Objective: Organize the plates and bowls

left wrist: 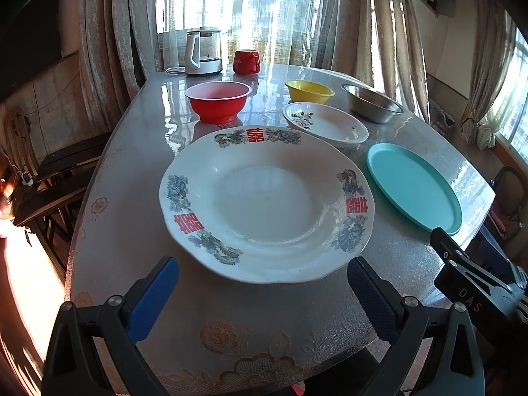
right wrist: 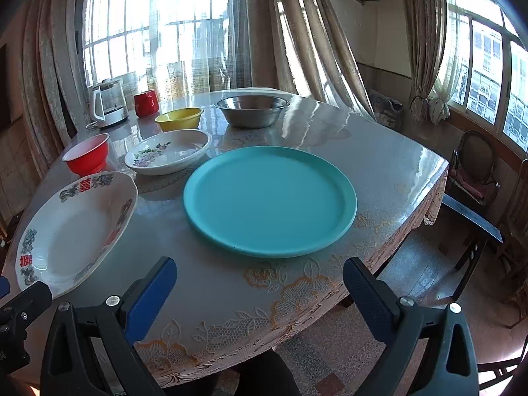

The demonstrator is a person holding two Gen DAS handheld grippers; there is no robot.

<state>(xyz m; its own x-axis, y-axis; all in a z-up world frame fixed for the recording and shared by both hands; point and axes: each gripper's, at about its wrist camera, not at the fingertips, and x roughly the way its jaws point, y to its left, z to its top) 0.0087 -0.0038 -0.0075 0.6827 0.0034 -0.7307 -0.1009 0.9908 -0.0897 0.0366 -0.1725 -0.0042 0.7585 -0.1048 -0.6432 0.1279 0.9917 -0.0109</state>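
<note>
Sunlit curtained windows ring a round table covered by a glossy clear sheet over a lace-patterned cloth. Nearest the left gripper lies a large white scalloped plate, its rim printed with red double-happiness characters and blue-green dragon motifs, its shallow well bare. To its right sits a flat turquoise plate, plain and round with a low raised rim, directly ahead of the right gripper. Farther back, a smaller white dish with a floral print rests between the two plates, close to both but touching neither. Behind it stand a red bowl with a pale rim, a yellow bowl and a stainless steel bowl, each apart from the others. At the far edge by the window are a glass electric kettle and a red mug. Both grippers hover over the near edge of the table with their blue-padded fingers spread wide, nothing between them and no dish touched. Dark wooden chairs stand around the table, and nothing lies between either gripper and the plate in front of it.
</note>
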